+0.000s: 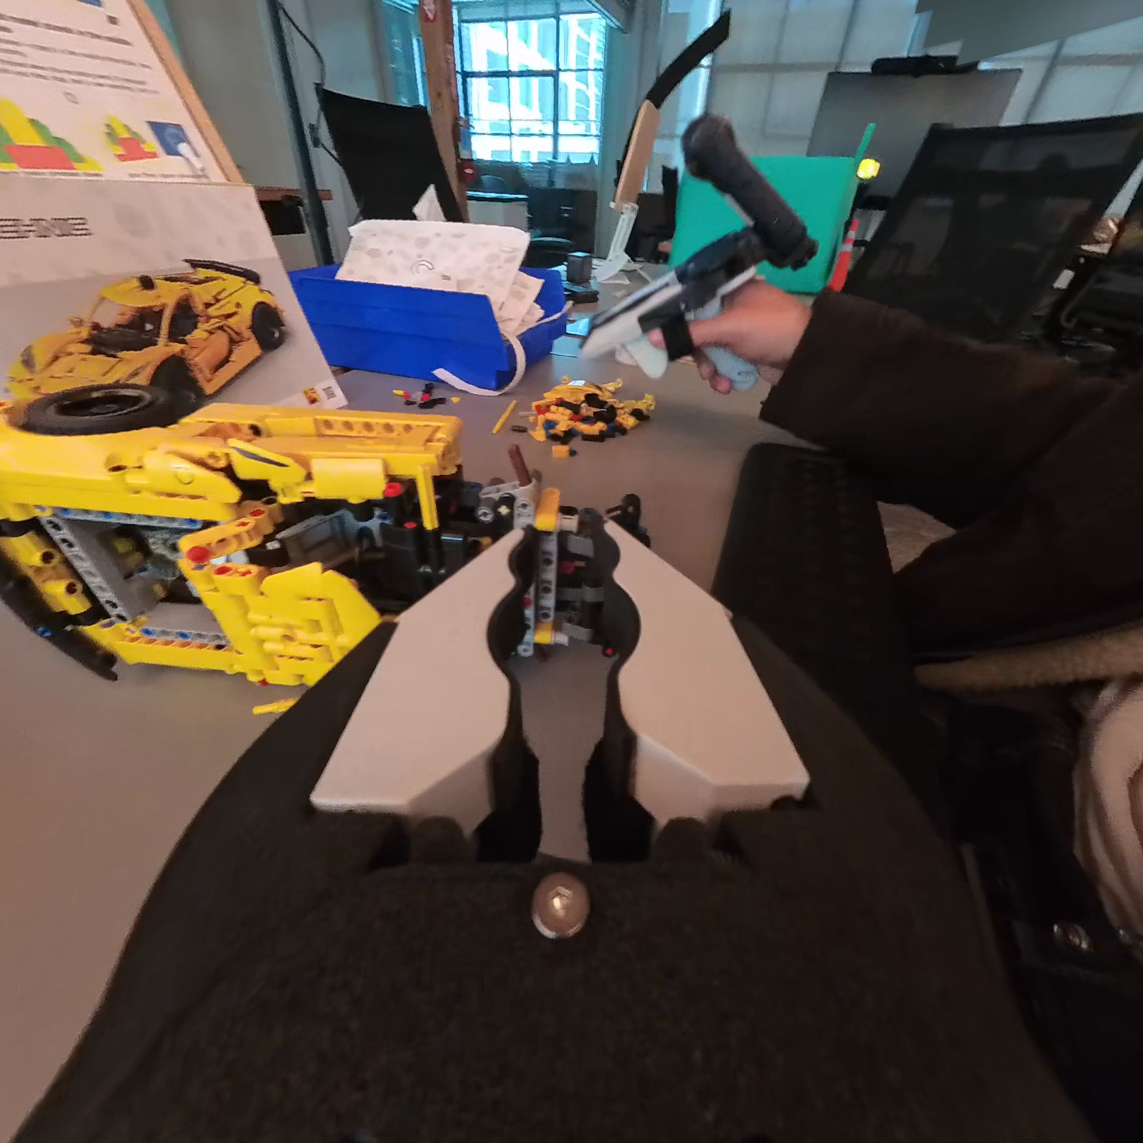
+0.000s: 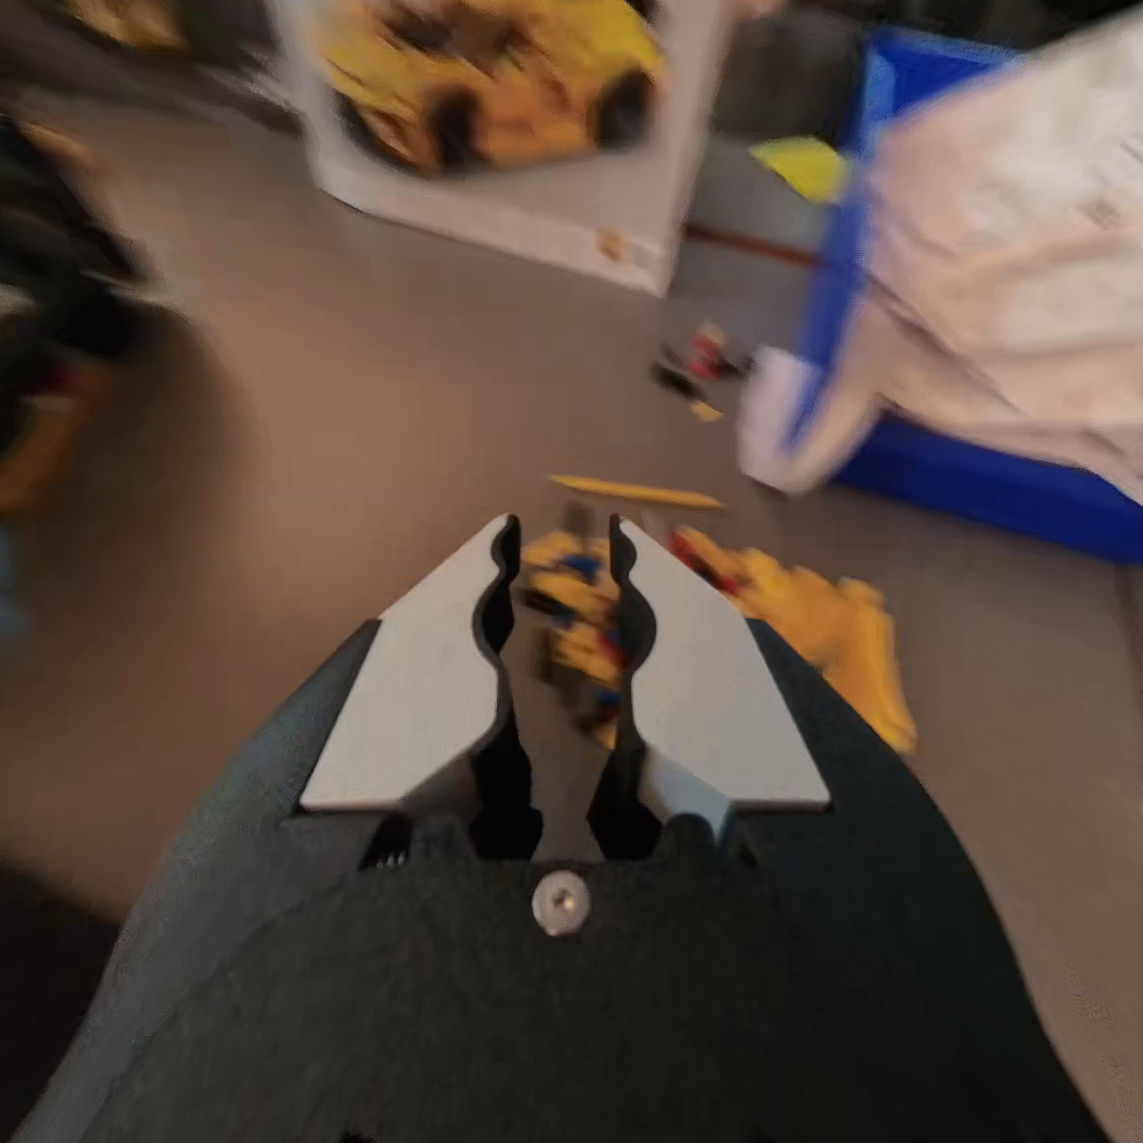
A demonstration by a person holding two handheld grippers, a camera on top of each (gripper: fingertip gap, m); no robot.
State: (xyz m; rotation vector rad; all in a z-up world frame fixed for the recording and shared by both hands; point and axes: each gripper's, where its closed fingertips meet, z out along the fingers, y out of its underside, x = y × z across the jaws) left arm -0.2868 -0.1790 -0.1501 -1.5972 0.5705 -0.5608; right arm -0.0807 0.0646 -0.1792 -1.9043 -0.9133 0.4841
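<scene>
A partly built yellow brick car model (image 1: 247,495) lies on its side on the grey table (image 1: 124,773). My left gripper (image 1: 566,535) is shut on the model's grey and black end section (image 1: 556,587), which sits between the pads. My right gripper (image 2: 563,526) is open and empty, held above a pile of loose yellow, black and blue pieces (image 2: 581,631); the right wrist view is blurred. In the left wrist view a hand holds the right gripper (image 1: 594,343) in the air over that pile (image 1: 587,414).
The car's box (image 1: 142,297) stands at the back left. A blue bin (image 1: 420,328) with white paper sheets stands behind the pile. A thin yellow rod (image 1: 504,415) and a few small pieces (image 1: 423,396) lie between them. A black chair (image 1: 804,556) is at the right. The grippers' ends are close to 35 cm from one another.
</scene>
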